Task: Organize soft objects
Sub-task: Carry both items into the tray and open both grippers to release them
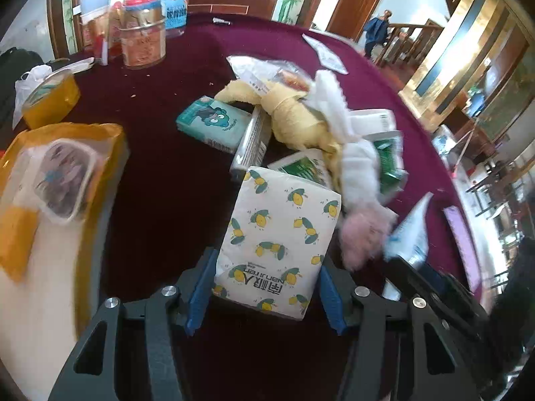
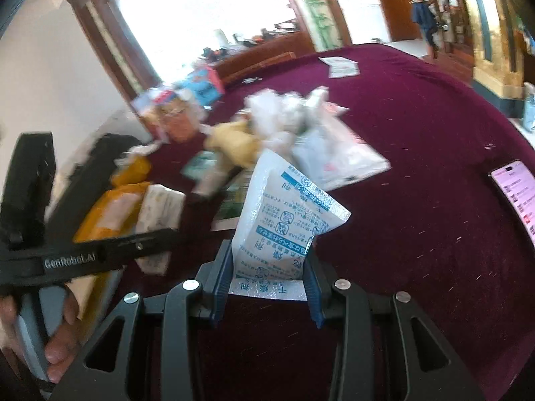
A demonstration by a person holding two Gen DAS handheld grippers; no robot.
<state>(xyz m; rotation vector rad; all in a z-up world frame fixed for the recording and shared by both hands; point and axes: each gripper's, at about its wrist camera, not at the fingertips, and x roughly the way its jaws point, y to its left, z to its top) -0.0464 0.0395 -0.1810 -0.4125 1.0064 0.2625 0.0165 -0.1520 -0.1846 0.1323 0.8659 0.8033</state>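
Note:
My left gripper is shut on a white tissue pack with a lemon print, held above the maroon tablecloth. My right gripper is shut on a white sachet with blue print, also seen blurred in the left wrist view. A pile of soft things lies ahead: a yellow cloth, white fluffy cloth, a pink fluffy piece, a teal tissue pack and green-labelled packs.
Yellow wipe packs lie at the left, with a smaller one behind. Snack jars stand at the far left. A phone lies at the right edge. Clear plastic bags sit beyond the pile.

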